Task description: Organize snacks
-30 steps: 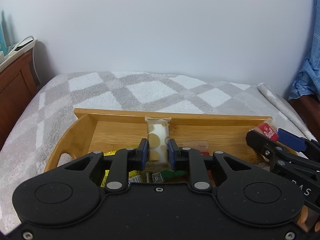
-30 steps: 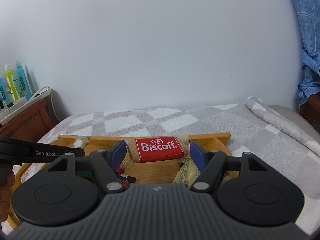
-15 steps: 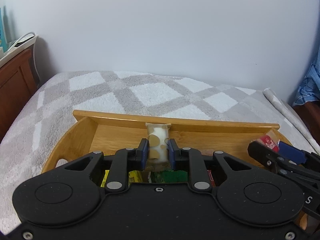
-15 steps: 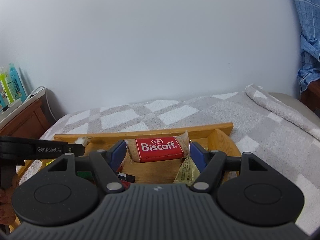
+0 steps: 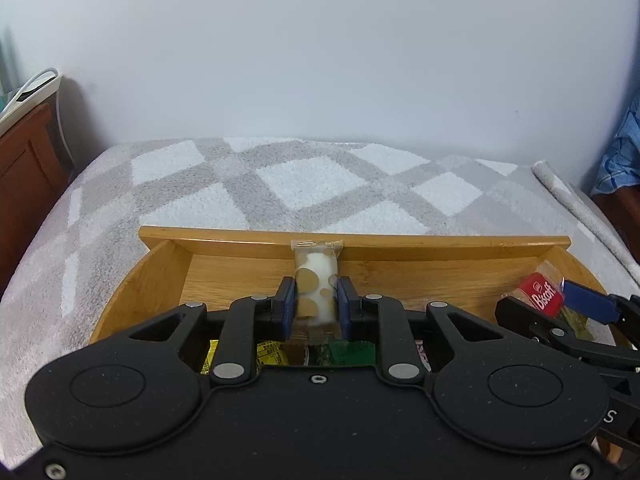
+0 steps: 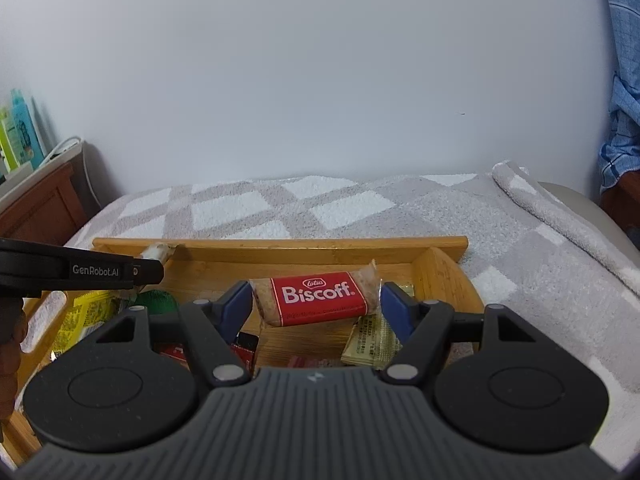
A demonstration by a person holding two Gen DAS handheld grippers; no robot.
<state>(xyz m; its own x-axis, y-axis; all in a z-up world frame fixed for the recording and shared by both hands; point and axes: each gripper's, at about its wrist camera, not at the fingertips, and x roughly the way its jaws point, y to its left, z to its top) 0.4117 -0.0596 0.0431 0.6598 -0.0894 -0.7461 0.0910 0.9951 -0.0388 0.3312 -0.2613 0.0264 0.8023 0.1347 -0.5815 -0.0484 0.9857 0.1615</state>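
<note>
Left gripper (image 5: 316,304) pinches the spotted snack packet (image 5: 316,280); right gripper (image 6: 316,304) spans the Biscoff pack (image 6: 318,298) end to end — slippage risk toward the 6 o'clock clutter.

Light was soft, even and fairly bright; shadows stayed faint. Both fisheye views bowed straight lines and darkened at the corners, with mild overall softness

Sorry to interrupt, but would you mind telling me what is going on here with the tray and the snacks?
A person is sorting snacks in a wooden tray on a bed, with a gripper in each hand. The left gripper is shut on a white snack with gold dots, held above the tray. The right gripper holds a red Biscoff pack by its ends, also above the tray. Other wrapped snacks lie on the tray floor below.
</note>
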